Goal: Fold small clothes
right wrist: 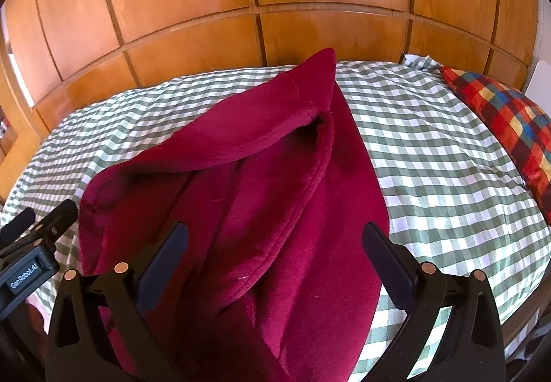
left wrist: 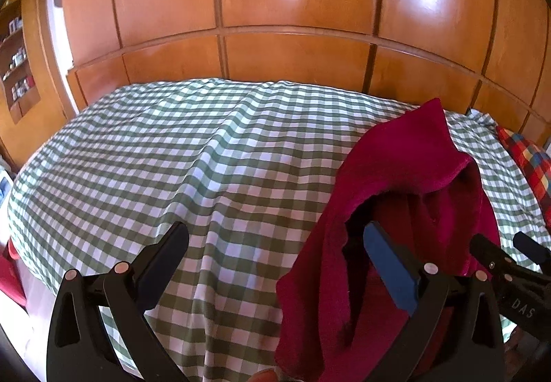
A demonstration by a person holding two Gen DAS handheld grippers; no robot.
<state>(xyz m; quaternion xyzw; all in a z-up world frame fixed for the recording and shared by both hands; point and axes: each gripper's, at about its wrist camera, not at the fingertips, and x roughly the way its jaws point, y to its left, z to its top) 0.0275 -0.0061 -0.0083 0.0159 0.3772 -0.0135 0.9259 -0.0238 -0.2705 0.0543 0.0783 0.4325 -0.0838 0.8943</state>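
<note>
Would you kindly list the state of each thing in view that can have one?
Garment: crumpled, partly folded over itself, lying on the bed.
Sheet: spread out, wrinkled.
Pillow: lying at the bed's right edge.
Left tongs: open, holding nothing.
Right tongs: open, over the garment.

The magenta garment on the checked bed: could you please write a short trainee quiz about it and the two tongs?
1. True or false: the magenta garment lies flat and neatly folded on the green checked sheet.
2. Which tongs have the garment between their open fingers in their own view? A) left tongs B) right tongs
3. Fill in: the multicoloured checked pillow lies to the garment's ____ in the right wrist view.

Key: 1 false, it is bunched with loose folds; 2 B, while the left tongs mostly frame bare sheet; 3 right.
</note>
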